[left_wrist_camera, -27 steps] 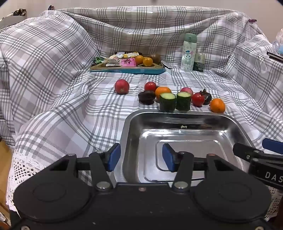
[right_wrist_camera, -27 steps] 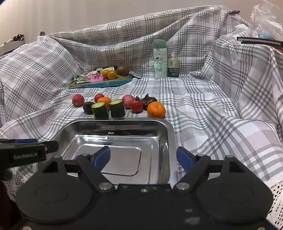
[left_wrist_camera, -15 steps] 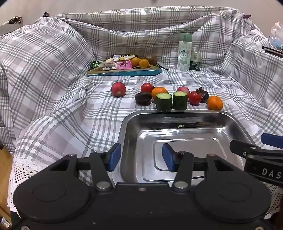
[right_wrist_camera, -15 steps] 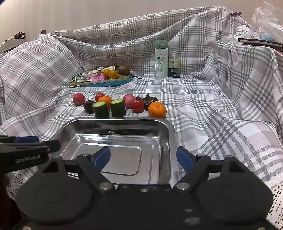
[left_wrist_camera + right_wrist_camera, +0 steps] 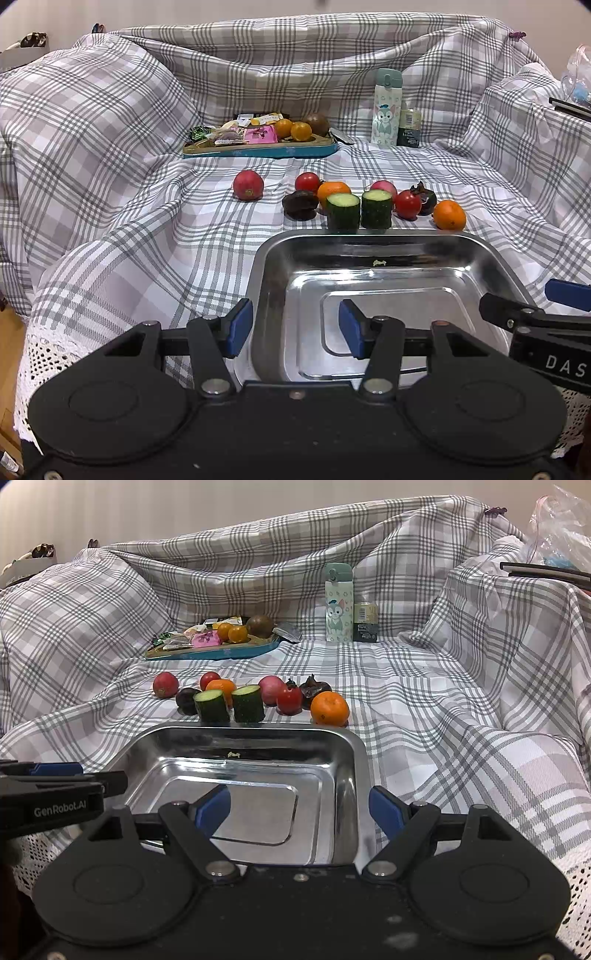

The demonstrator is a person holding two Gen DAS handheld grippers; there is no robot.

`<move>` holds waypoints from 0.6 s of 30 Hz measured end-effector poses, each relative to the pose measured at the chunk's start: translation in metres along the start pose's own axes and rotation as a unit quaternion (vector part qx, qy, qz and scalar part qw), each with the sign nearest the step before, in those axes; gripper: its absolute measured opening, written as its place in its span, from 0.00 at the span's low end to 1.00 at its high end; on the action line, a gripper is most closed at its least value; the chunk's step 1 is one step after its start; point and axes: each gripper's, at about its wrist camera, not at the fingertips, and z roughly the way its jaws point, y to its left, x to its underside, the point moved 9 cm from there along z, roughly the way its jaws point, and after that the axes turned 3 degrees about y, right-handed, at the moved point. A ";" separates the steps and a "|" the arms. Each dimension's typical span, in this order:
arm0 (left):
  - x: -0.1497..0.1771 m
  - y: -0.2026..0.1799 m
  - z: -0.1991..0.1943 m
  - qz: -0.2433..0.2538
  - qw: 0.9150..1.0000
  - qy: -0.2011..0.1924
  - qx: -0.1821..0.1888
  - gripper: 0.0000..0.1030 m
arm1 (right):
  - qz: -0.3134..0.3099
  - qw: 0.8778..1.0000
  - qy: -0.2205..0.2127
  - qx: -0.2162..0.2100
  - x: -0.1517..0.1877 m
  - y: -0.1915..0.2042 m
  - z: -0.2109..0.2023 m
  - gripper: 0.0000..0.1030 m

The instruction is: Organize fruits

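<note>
A: So the fruit's all in a loose row on the checked cloth, just past the far rim of the steel tray [image 5: 369, 236]. Rightmost orange [image 5: 329, 709], two cucumber chunks [image 5: 358, 209] standing upright in the middle, a red one [image 5: 248, 184] off alone on the left. Nothing in the tray except a tiny scrap.

B: Anything change in the last second?

A: Barely. We've tipped both views up a touch, so the row sits lower in frame than a second ago. No fruit has moved.

B: And our claws?

A: Left claw [image 5: 295, 330] hangs over the tray's near left corner, fingers apart, holding nothing. Right claw [image 5: 301, 810] straddles the near right rim, spread wider, also empty.

B: So we're at the start, I'd guess. Reaching over the tray comes next.
</note>
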 end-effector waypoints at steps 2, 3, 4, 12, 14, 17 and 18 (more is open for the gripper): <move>0.000 0.000 0.000 0.000 1.000 -0.001 0.000 0.56 | 0.000 1.000 0.000 0.000 0.000 0.000 0.000 0.82; 0.000 0.000 0.000 0.000 1.000 -0.001 0.000 0.56 | 0.000 1.000 0.000 0.000 0.000 0.000 0.000 0.82; 0.000 0.000 0.000 0.000 1.000 -0.001 0.000 0.56 | 0.000 1.000 0.000 0.000 0.000 0.000 0.000 0.82; 0.000 0.000 0.000 0.000 1.000 -0.001 -0.001 0.56 | 0.000 1.000 -0.001 0.000 0.000 -0.001 0.000 0.82; 0.000 0.000 -0.001 0.001 1.000 -0.001 -0.001 0.56 | 0.000 1.000 0.000 0.000 0.000 -0.001 0.000 0.82; 0.000 0.000 -0.001 0.003 1.000 -0.001 -0.001 0.56 | 0.000 1.000 0.000 0.000 0.000 -0.001 0.000 0.82; 0.000 -0.001 0.000 0.003 1.000 -0.001 -0.002 0.56 | 0.000 1.000 0.000 0.000 0.000 -0.001 0.000 0.82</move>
